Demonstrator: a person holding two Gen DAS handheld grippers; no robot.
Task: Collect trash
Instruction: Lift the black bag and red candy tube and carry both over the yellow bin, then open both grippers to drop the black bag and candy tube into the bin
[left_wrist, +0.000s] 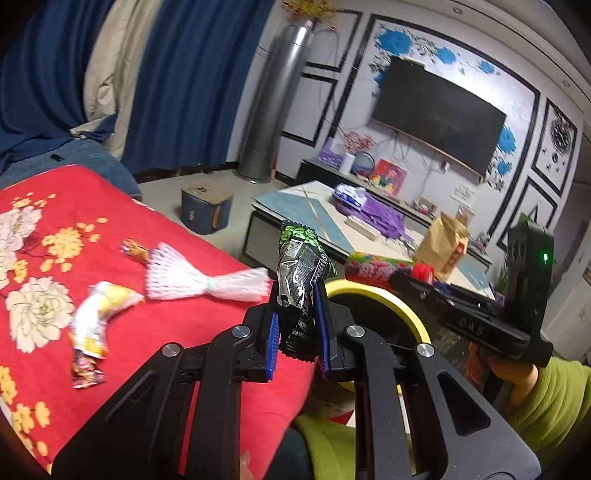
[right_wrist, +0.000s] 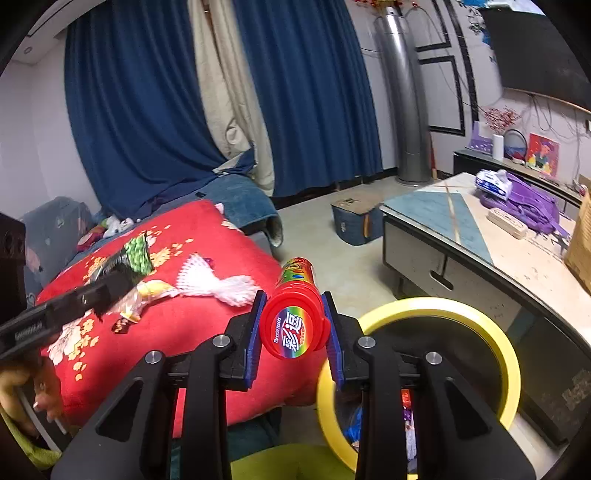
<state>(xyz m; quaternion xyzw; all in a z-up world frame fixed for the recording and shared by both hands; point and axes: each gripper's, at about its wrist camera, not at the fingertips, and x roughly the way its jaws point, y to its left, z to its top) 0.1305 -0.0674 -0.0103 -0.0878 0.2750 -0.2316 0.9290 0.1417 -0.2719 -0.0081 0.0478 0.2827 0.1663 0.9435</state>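
Observation:
My left gripper (left_wrist: 297, 332) is shut on a crumpled black and green snack wrapper (left_wrist: 301, 273), held upright above the edge of the red floral cover (left_wrist: 166, 332). My right gripper (right_wrist: 295, 332) is shut on a red rainbow candy tube (right_wrist: 293, 314), held beside the yellow-rimmed bin (right_wrist: 506, 354). The tube (left_wrist: 376, 271) and the right gripper also show in the left wrist view. On the cover lie a white foam net (left_wrist: 199, 277), a yellow and white wrapper (left_wrist: 96, 317) and a small orange wrapper (left_wrist: 135, 249).
The bin's yellow rim (left_wrist: 384, 295) sits on the floor between the red cover and a low coffee table (right_wrist: 461, 236) carrying a purple bag (right_wrist: 524, 210) and a paper bag (left_wrist: 443, 243). A blue box (right_wrist: 354, 221) stands on the floor behind.

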